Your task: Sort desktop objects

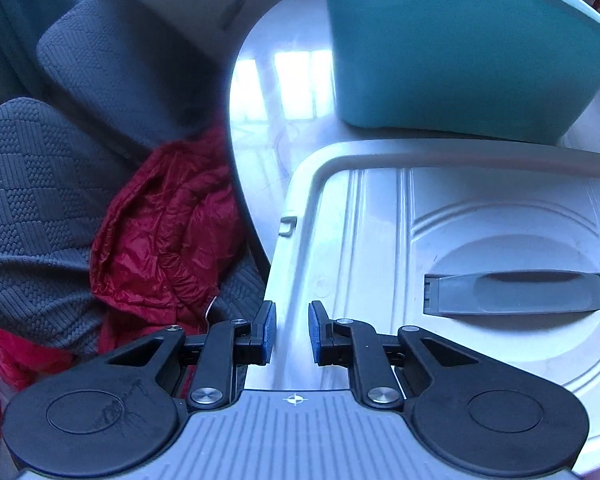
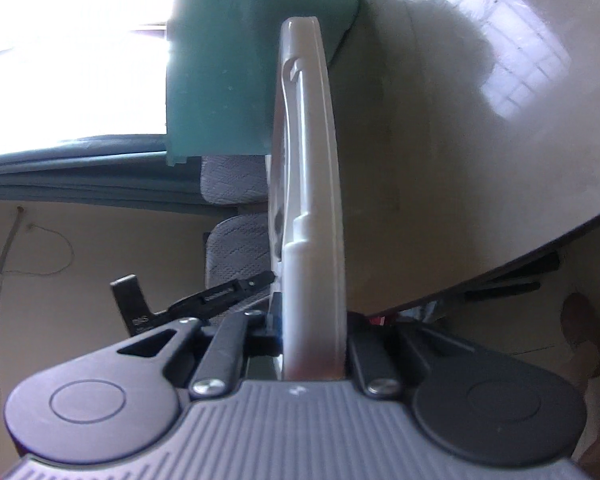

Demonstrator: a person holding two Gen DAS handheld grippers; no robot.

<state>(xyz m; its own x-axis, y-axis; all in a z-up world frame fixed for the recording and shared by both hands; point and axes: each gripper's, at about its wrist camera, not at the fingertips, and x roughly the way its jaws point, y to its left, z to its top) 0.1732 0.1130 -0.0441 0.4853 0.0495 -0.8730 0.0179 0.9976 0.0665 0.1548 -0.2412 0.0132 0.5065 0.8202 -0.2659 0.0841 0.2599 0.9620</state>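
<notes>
A white plastic lid [image 1: 452,240] with a grey handle [image 1: 516,294] lies flat in front of a teal storage box [image 1: 460,48] on the glossy white table [image 1: 268,120]. My left gripper [image 1: 292,332] is open and empty, its blue pads hovering over the lid's left rim. In the right wrist view my right gripper [image 2: 312,332] is shut on the lid's edge [image 2: 312,200], which runs straight away from the camera toward the teal box [image 2: 228,72]. The left gripper's black body shows beyond the lid in the right wrist view.
A grey textured chair [image 1: 60,168] with a red puffy jacket [image 1: 168,232] on it stands left of the table edge. The table's rounded edge [image 2: 540,256] drops off at right in the right wrist view, with floor below.
</notes>
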